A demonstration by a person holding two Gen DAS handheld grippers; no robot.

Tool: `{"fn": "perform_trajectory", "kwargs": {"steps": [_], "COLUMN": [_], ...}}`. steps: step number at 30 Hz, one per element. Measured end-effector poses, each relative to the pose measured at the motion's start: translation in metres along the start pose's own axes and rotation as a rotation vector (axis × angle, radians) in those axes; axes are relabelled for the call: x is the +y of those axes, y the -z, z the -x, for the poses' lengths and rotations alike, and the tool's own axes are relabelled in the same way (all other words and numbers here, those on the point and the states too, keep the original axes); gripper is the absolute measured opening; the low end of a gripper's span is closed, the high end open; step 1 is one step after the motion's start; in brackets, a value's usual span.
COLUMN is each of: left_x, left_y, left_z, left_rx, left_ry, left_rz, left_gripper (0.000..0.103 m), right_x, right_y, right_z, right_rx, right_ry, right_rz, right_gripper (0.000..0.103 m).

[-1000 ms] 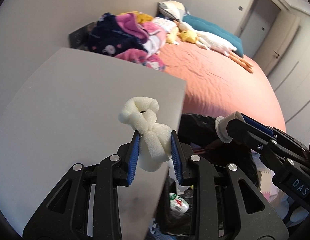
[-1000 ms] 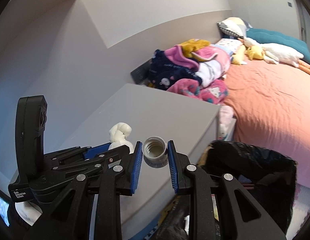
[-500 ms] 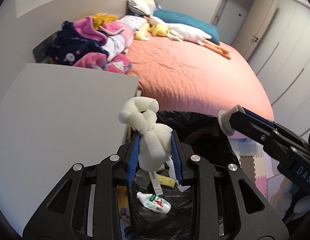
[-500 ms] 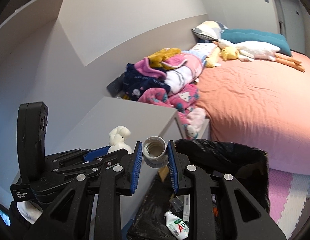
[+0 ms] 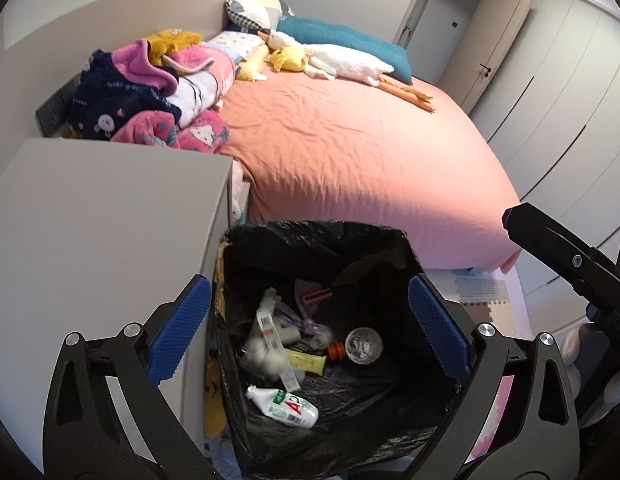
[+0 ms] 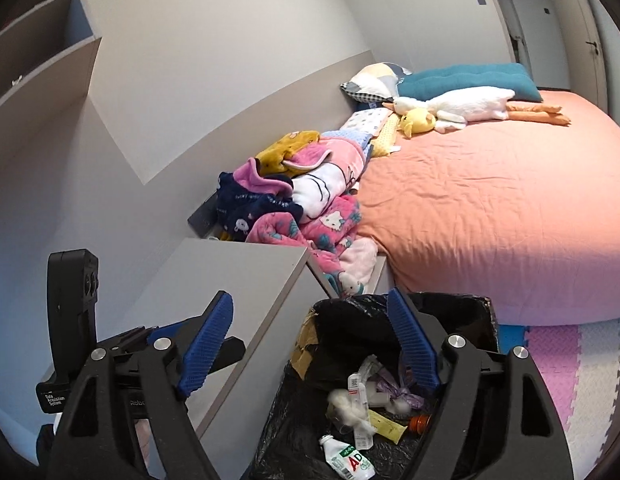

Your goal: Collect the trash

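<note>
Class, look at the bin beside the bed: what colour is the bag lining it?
Black; the bin liner shows best in the left wrist view.

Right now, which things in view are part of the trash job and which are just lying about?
Job: trash bin, white bottle, yellow tube, foam wad.

Lying about: clothes pile, goose plush, teal pillow, grey cabinet.
</note>
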State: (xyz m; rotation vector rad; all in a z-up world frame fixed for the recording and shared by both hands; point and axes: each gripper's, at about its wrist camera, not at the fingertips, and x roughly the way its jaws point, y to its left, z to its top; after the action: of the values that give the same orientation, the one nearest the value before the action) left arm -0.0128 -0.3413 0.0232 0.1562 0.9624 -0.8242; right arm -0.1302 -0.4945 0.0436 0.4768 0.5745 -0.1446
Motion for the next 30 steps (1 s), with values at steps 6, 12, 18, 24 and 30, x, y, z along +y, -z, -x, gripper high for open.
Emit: {"fn": "perform_trajectory", "kwargs": {"steps": [6, 12, 18, 24, 30], "left_x": [-0.005, -0.001, 0.003, 0.004, 0.004], "left_y": [0.0, -0.001, -0.003, -0.003, -0.004], "left_z": [0.005, 0.007, 0.007, 0.007, 0.007], "left_rx": [-0.023, -0.026, -0.031, -0.032, -0.024], "left_ry": [-0.016, -0.011, -0.011, -0.011, -0.021], "left_rz": [-0.027, -0.018, -0.009, -0.01, -0.011], "left_gripper": [0.096, 0.096, 0.096, 0.096, 0.096], "right_x": [0.004, 0.01, 0.011, 0.014, 0.015], "right_y": [0.001, 0.002, 0.002, 0.002, 0.002], "right_z": [-0.002, -0.005, -0.005, -0.006, -0.006], "right_rx": [0.008, 0.011, 0.009, 0.008, 0.007], "right_ry": [-0.003, -0.005, -0.006, -0.005, -0.004], "right_rz": [0.019, 0.039, 0.052, 0.057, 0.057], "right_gripper": [0.08, 0.08, 0.08, 0.08, 0.08]}}
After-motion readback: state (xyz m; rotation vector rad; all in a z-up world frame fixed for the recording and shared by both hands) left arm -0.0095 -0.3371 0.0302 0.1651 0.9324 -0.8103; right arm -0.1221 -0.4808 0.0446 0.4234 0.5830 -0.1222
